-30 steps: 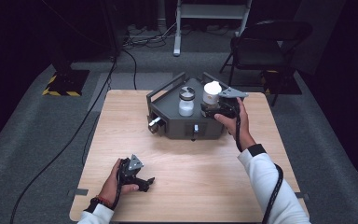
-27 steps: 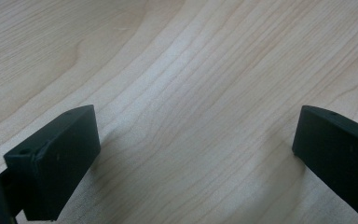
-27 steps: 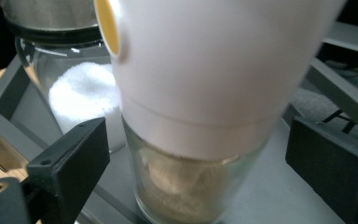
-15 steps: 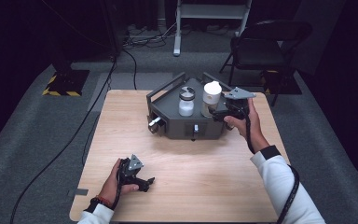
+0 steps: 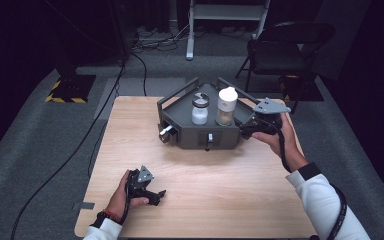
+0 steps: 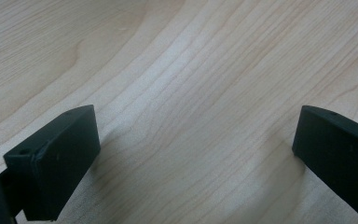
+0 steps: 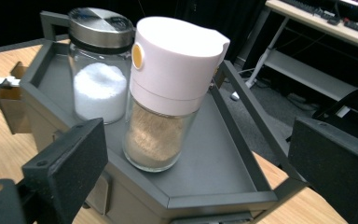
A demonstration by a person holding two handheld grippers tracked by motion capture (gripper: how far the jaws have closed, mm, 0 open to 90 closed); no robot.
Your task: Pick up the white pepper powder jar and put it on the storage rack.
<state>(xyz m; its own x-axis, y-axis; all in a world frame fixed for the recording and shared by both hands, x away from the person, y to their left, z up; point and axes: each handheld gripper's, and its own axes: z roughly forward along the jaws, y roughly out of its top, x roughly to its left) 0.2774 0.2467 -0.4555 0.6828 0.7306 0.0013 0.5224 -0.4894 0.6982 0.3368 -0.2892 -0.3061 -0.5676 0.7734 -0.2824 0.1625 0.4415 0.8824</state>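
Approach step, by the look of it: right gripper [image 5: 254, 131] held at the 3 o'clock side of the grey tray [image 5: 180, 102], jaws spread wide, nothing between them. White-capped jar [image 7: 165, 93] of tan powder stood upright inside the tray, dead ahead at 12 o'clock from those jaws, just beside the steel-lidded jar [image 7: 98, 65] of white grains at its 10 o'clock; touching or not, hard to tell. Left gripper [image 5: 152, 196] parked low on the table [image 5: 230, 200] near 7 o'clock, likewise released, over bare wood. Next, probably: forward and slightly up over the tray rim, jaws straddling the glass below the cap, then closed.
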